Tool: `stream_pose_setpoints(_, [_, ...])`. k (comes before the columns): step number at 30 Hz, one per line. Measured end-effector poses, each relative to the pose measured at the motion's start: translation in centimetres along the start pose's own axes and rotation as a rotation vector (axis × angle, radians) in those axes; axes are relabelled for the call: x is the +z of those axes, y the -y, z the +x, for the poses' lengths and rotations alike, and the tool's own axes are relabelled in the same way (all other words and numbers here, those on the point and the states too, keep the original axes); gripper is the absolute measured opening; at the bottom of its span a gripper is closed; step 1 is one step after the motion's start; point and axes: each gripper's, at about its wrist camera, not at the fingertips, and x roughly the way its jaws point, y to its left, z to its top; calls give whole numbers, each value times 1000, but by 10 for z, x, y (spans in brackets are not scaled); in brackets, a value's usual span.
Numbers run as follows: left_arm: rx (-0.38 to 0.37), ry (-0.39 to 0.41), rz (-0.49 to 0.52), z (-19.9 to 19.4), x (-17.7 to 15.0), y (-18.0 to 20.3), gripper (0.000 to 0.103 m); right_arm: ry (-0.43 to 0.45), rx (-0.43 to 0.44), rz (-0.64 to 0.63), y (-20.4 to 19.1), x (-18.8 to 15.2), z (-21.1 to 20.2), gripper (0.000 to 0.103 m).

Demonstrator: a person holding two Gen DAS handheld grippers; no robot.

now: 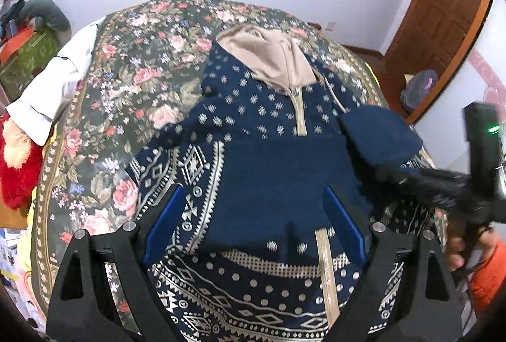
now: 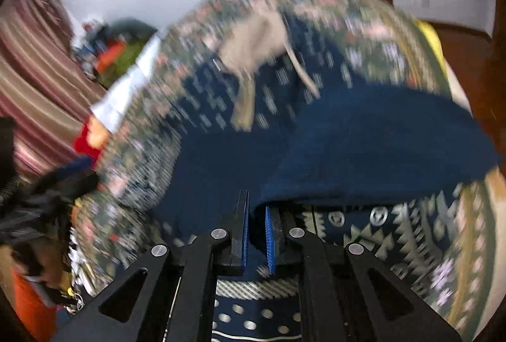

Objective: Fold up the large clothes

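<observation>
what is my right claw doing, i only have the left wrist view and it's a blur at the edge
Observer: The right claw is shut on the edge of a plain navy flap of the sweater.
Operator: flap lifted or lying flat
Observer: Lifted; the patterned hem shows underneath it.
Operator: anything off to that camera's left
Observer: A striped curtain hangs there, out of your view.

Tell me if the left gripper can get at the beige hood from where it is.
Probably yes. The left gripper is open and holds nothing, and only flat navy hoodie lies between it and the beige hood. It would need a forward reach across the bed.
</observation>
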Motion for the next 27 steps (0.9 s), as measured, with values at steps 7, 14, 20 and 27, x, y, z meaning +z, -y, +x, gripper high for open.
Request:
stream_pose_setpoints(7, [-71, -75, 62, 38, -1, 47, 89, -88, 4, 2, 25, -19, 22, 7])
stream_pose_setpoints(14, [-127, -176, 76, 100, 6, 101, 89, -111, 21, -47, 35, -26, 0, 7])
stream_pose_setpoints(20, [-46, -207, 125, 133, 2, 119, 89, -133, 28, -43, 52, -34, -27, 7])
stream_pose_setpoints(27, [-9, -174, 220, 106, 6, 126, 89, -2, -110, -76, 85, -40, -93, 7])
